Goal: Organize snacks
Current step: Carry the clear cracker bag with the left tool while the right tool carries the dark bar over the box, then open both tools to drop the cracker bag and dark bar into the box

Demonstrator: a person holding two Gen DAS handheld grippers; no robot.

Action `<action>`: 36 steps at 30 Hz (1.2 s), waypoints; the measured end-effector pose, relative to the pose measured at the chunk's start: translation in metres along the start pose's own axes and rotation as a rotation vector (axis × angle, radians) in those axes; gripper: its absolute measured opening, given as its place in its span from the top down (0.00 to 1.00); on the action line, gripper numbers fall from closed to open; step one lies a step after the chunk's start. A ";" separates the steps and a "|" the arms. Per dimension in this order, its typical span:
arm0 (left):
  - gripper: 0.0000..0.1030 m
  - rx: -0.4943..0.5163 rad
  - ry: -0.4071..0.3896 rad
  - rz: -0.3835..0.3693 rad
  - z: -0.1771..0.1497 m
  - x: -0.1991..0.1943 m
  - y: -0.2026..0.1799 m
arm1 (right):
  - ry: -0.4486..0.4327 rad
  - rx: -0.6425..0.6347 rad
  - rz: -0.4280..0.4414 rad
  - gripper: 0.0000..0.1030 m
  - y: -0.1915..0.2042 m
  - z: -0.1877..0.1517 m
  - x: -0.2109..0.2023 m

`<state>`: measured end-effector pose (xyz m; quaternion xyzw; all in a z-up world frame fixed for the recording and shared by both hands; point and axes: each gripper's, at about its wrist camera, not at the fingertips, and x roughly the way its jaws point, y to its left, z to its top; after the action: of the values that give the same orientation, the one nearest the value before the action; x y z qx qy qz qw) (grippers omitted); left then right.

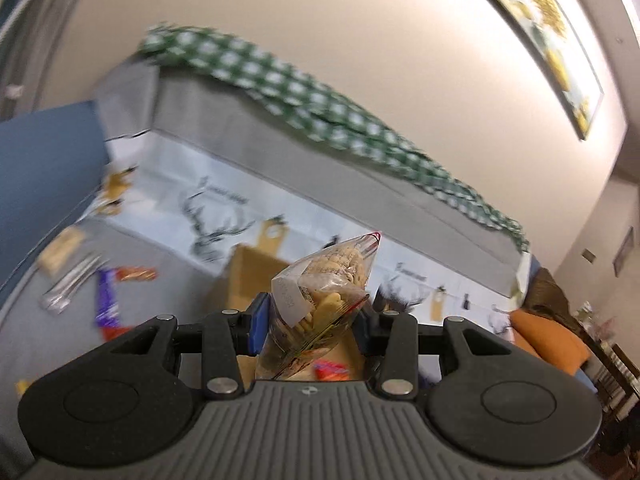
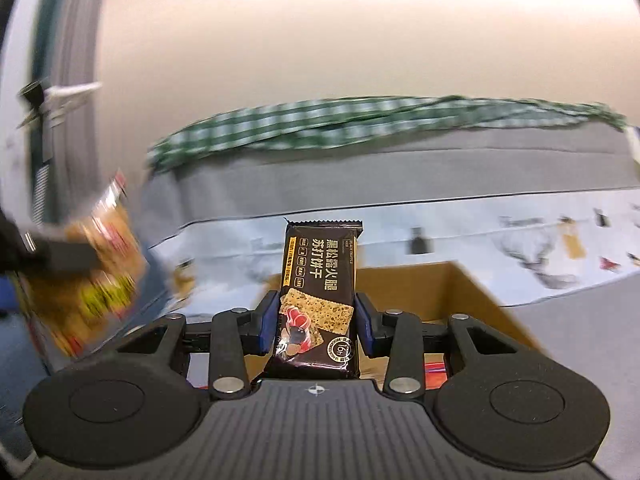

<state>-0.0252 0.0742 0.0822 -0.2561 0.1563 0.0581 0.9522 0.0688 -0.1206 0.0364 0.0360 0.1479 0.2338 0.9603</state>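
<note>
My left gripper is shut on a clear bag of biscuits, held up above an open cardboard box. My right gripper is shut on a dark brown soda cracker packet, upright, above the same cardboard box. At the left of the right wrist view the other gripper shows blurred with its snack bag. Red wrappers lie inside the box.
Loose snacks lie on the grey surface at left: a purple bar, an orange wrapper, a clear packet. Behind stands a grey sofa with a green checked cloth and a deer-print cover.
</note>
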 end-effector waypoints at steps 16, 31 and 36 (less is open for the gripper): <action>0.55 0.095 0.059 0.054 -0.002 0.097 -0.039 | -0.004 0.151 -0.106 0.60 -0.060 -0.005 0.029; 0.55 0.110 0.116 0.100 -0.019 0.121 -0.028 | 0.021 0.171 -0.105 0.60 -0.065 -0.004 0.041; 0.54 0.114 0.108 0.102 -0.012 0.124 -0.032 | 0.017 0.167 -0.093 0.60 -0.066 -0.004 0.041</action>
<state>0.0945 0.0440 0.0471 -0.1958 0.2231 0.0835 0.9513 0.1311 -0.1608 0.0124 0.1073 0.1763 0.1760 0.9625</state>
